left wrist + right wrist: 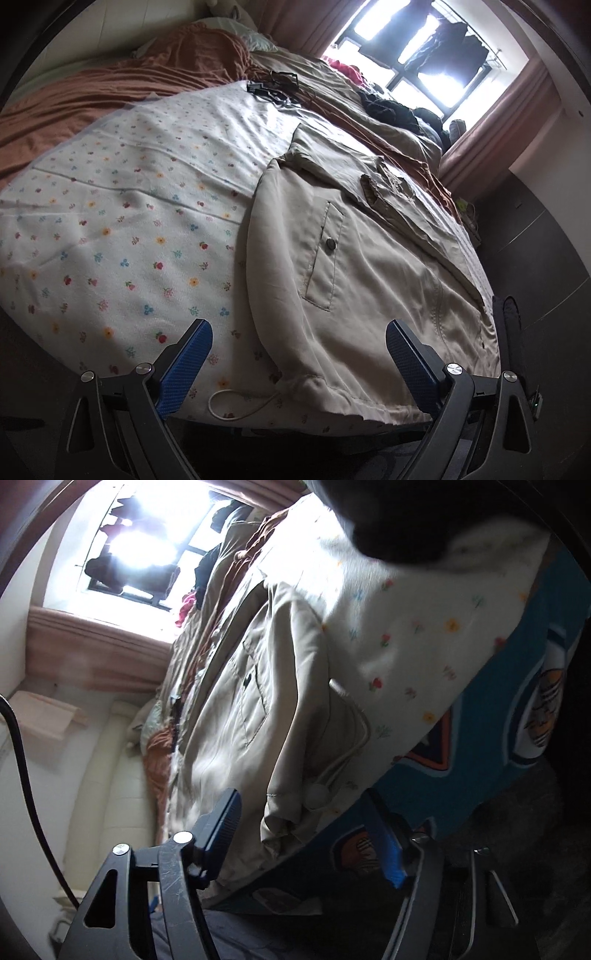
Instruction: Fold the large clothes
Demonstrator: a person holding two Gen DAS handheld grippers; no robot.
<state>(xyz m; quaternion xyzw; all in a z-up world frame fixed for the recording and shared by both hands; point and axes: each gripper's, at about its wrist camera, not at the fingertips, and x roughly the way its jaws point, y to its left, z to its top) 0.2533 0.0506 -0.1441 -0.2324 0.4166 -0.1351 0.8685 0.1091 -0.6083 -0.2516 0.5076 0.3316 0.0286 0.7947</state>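
A beige jacket [369, 266] is spread flat on a flowered sheet [122, 229], just ahead of both tools. The left gripper [299, 354] is held wide open with nothing between its blue pads, the jacket's hem lying ahead of its right pad. The right gripper [310, 834] is likewise spread wide and empty, the hem corner and its drawstring [347, 746] seen between its fingers.

From the left wrist we look low over the bed's foot edge, close above the hem of the beige button-pocket jacket [354, 280], facing up the white flower-print sheet [122, 206] toward the bright window [424, 48]. From the right wrist, rolled sideways, we see the same jacket [236, 709], sheet [413, 627] and window [140, 550].
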